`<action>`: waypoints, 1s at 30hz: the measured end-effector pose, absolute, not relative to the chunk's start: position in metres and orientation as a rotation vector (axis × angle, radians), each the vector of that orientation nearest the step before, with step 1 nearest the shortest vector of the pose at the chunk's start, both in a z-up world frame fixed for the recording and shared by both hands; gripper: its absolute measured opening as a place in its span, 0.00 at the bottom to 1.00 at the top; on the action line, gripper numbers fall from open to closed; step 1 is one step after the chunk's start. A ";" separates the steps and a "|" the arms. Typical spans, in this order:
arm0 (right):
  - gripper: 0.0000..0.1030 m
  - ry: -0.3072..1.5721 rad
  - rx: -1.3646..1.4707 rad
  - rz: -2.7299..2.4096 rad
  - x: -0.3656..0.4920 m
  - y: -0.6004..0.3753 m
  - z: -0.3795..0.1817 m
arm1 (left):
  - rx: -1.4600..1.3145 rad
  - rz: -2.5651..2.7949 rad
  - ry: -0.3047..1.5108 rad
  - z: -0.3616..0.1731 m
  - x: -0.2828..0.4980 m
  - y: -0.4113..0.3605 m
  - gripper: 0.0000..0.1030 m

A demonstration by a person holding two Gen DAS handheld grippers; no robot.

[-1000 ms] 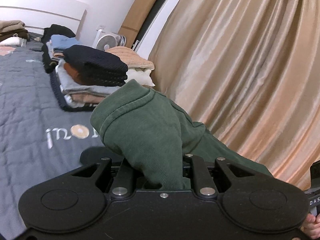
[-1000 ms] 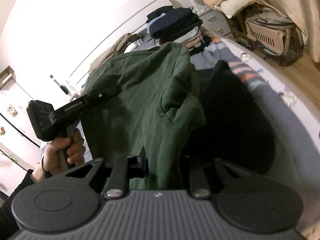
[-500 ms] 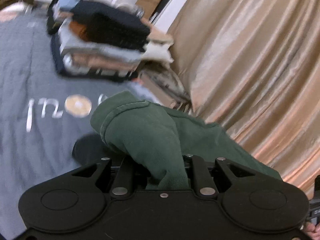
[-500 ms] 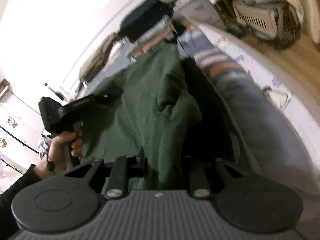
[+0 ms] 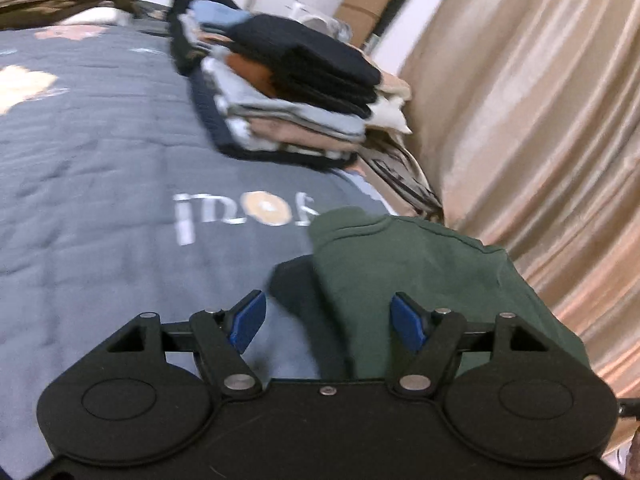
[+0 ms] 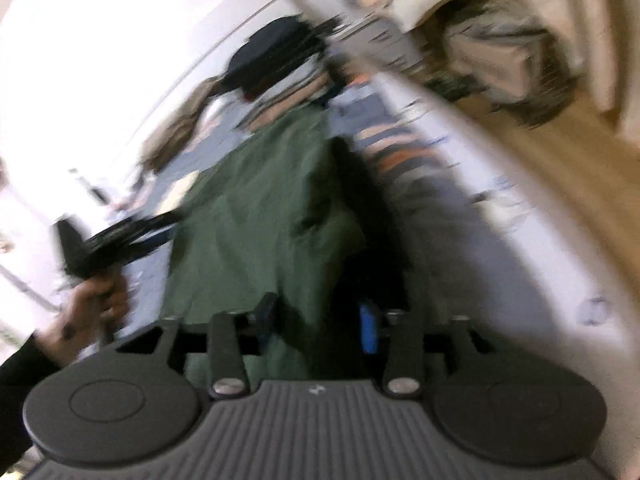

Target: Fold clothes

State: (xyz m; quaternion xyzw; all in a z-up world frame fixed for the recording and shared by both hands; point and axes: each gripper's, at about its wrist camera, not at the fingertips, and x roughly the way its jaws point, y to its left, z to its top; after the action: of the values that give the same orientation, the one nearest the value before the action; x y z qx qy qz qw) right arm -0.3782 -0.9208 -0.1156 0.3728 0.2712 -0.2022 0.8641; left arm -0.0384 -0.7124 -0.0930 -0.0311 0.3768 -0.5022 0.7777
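Lying on the quilted grey bed (image 5: 100,152), the soft green sweatshirt (image 5: 420,276) sits between the spread blue pads of the left hand-held gripper (image 5: 325,320), with a stack of folded clothes (image 5: 292,100) and satiny beige curtain (image 5: 540,120) beyond. The right hand-held gripper (image 6: 318,326) is parted around the blurred green fabric.

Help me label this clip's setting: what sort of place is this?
Most likely a home bedroom: a bed under a grey quilt, a stack of folded clothes on it, and tan curtains beside it. A green sweatshirt lies on the bed.
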 end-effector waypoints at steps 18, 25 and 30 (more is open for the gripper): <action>0.50 0.519 0.798 -0.409 -0.369 -0.874 -0.120 | -0.248 -1.517 1.162 -0.136 -0.191 -0.691 0.67; 0.44 0.454 0.871 -0.367 -0.390 -0.886 -0.140 | -0.312 -1.512 1.219 -0.158 -0.183 -0.655 0.67; 0.42 0.457 0.835 -0.369 -0.399 -0.886 -0.141 | -0.356 -1.562 1.164 -0.134 -0.187 -0.658 0.67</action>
State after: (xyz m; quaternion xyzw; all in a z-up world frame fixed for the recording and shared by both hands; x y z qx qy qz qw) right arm -0.3991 -0.8857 -0.1408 0.3994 0.2188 -0.1767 0.8726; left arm -0.1868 -0.6583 -0.1342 -0.1503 0.4915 -0.6595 0.5485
